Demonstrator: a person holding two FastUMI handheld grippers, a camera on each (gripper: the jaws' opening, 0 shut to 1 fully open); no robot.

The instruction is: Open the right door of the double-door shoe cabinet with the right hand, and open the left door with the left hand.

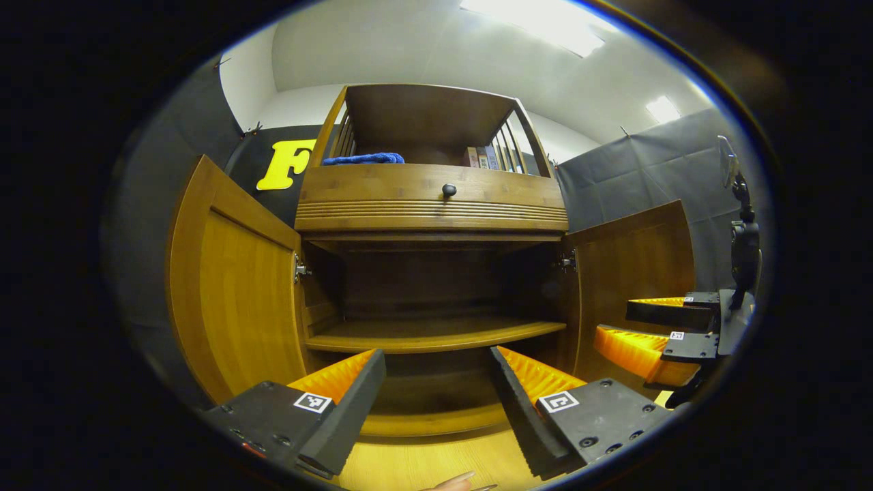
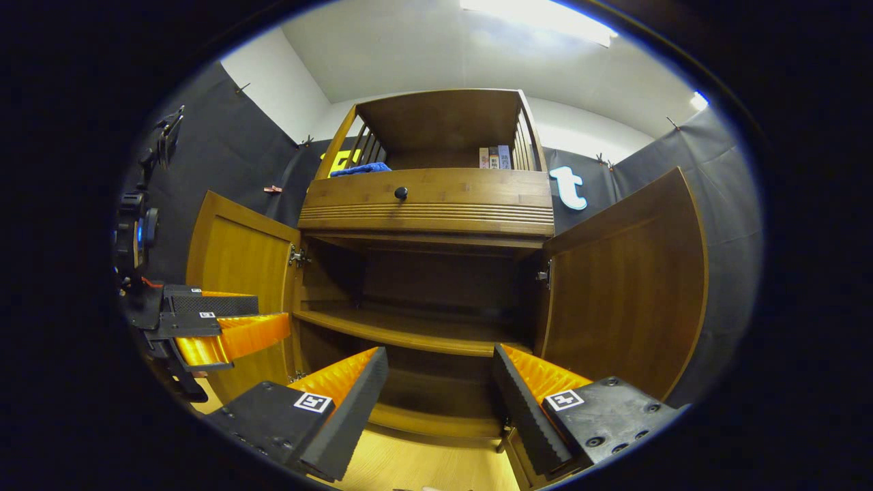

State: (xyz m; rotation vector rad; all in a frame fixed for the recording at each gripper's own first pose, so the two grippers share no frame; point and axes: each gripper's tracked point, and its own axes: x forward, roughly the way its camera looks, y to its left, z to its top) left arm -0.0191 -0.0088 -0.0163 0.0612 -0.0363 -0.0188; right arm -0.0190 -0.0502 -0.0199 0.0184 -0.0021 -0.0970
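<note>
The wooden shoe cabinet (image 1: 436, 204) stands straight ahead with both doors swung wide. Its left door (image 1: 232, 286) and right door (image 1: 634, 273) hang outward, baring a dark inside with one shelf (image 1: 436, 334). My left gripper (image 1: 436, 382) is open in front of the cabinet's lower opening, holding nothing. In the right gripper view the left door (image 2: 239, 273) and right door (image 2: 627, 286) flank the same shelf (image 2: 409, 331). My right gripper (image 2: 440, 385) is open and holds nothing. It also appears far right in the left gripper view as the right gripper (image 1: 634, 327), open. The left gripper (image 2: 225, 320) shows far left, open.
A drawer with a dark round knob (image 1: 449, 190) sits above the doors. On the railed top lie a blue cloth (image 1: 365, 159) and some books (image 1: 484, 158). Pale wooden floor (image 1: 423, 464) runs under the grippers. A fingertip (image 1: 453, 483) peeks in at the bottom edge.
</note>
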